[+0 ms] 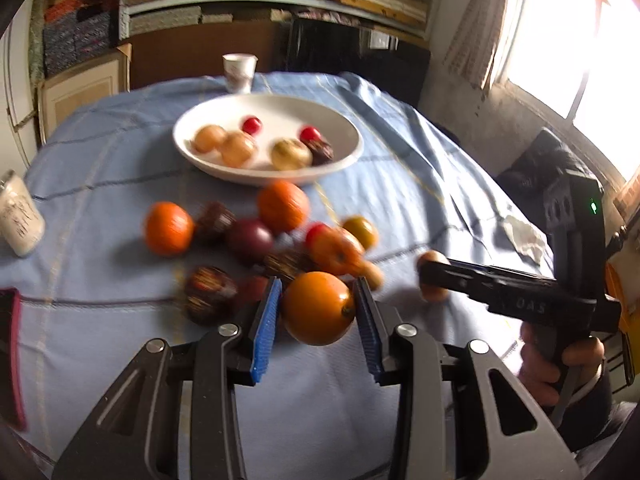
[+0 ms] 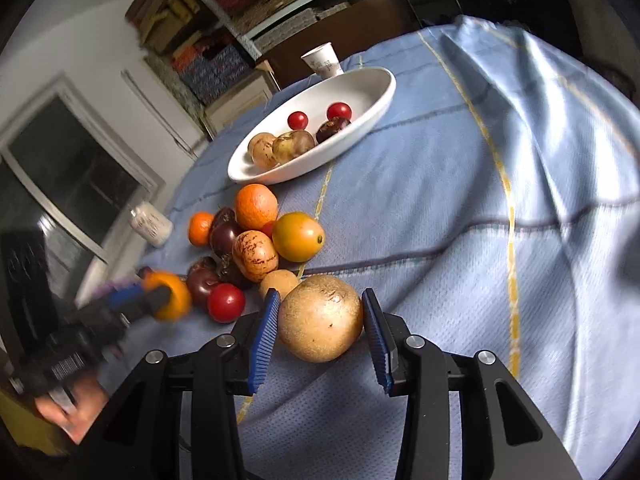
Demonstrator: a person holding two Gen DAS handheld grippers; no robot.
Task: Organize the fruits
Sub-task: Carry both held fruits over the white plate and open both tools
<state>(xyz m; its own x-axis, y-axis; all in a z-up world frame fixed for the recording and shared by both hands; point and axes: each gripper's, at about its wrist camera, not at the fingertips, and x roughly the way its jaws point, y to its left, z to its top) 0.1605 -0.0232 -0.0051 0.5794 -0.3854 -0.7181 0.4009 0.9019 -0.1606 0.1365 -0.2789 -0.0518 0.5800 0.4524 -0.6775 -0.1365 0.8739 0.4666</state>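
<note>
My left gripper (image 1: 318, 312) is shut on an orange fruit (image 1: 316, 308), held above the blue tablecloth (image 1: 400, 160); in the right wrist view it shows as a blurred left gripper (image 2: 160, 300) with that orange fruit (image 2: 174, 300). My right gripper (image 2: 320, 316) is shut on a round tan fruit (image 2: 320, 318); from the left camera the right gripper (image 1: 430, 278) and its tan fruit (image 1: 432, 260) appear at the right. A white bowl (image 1: 336, 120) holds several fruits. A pile of loose fruits (image 1: 256, 232) lies in front of it.
A paper cup (image 1: 239, 72) stands behind the bowl. A white jar (image 1: 18, 216) sits at the table's left and a red-edged dark object (image 1: 10, 356) at the near left. Shelves and a window lie beyond. A hand (image 1: 560, 364) grips the right tool.
</note>
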